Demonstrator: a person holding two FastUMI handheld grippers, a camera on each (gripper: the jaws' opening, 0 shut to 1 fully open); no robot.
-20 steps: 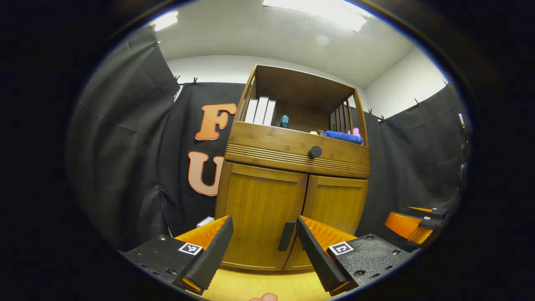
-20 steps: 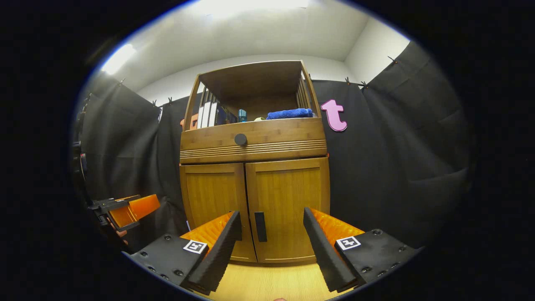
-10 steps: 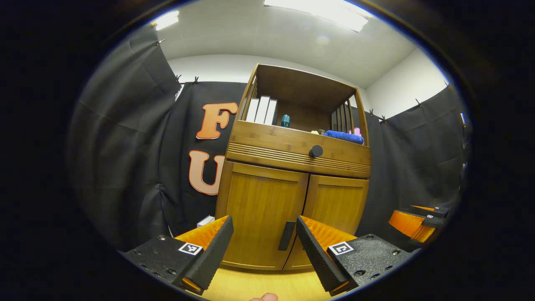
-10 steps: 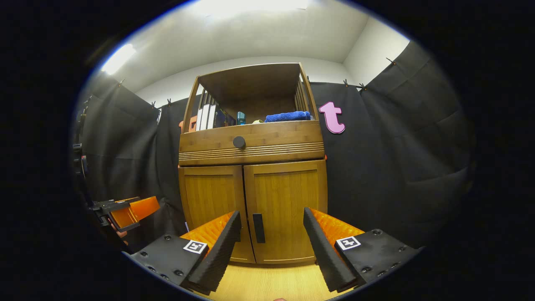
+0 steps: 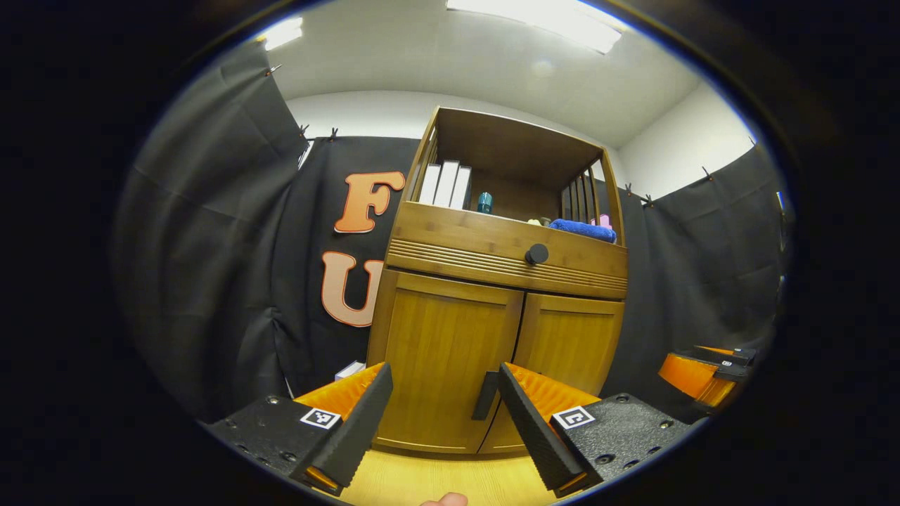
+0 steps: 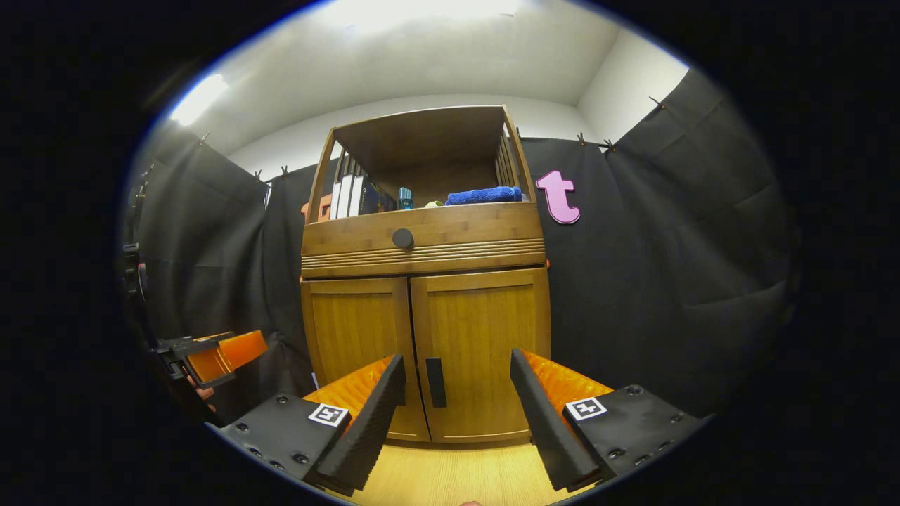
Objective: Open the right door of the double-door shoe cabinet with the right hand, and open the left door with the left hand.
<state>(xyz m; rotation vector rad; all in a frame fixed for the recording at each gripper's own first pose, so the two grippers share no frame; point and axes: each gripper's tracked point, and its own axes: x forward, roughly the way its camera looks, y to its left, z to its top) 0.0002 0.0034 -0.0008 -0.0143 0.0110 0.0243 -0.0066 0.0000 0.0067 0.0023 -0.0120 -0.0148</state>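
Two grippers face the shoe cabinet [image 6: 425, 281], which stands against the booth wall on a pale wood floor [image 6: 457, 478], its two doors both closed. The right gripper [image 6: 457, 411] has its jaws spread wide and holds nothing; it sits short of the right door [image 6: 485, 351], with the right door handle [image 6: 436, 382] framed between the fingers but well apart from them. The left gripper [image 5: 443, 414] is likewise wide open and empty, short of the left door [image 5: 443, 365]; the left door handle [image 5: 485, 395] appears just beside its right-side finger, with no contact evident.

Handling judgement: the doors are rigid wooden panels on side hinges, probably light to swing and stiff, so they should follow an arc rather than a straight pull. Each handle is a small dark vertical bar near the centre seam, low on the door. Take hold there, fingers closing across the bar's width. The bar looks smooth and narrow, so a shallow grip may slip; seat the fingers fully before pulling.

Above the doors sit a drawer with a round knob [image 6: 403, 238] and an open shelf carrying books [image 5: 444, 186] and a blue towel [image 6: 485, 195]
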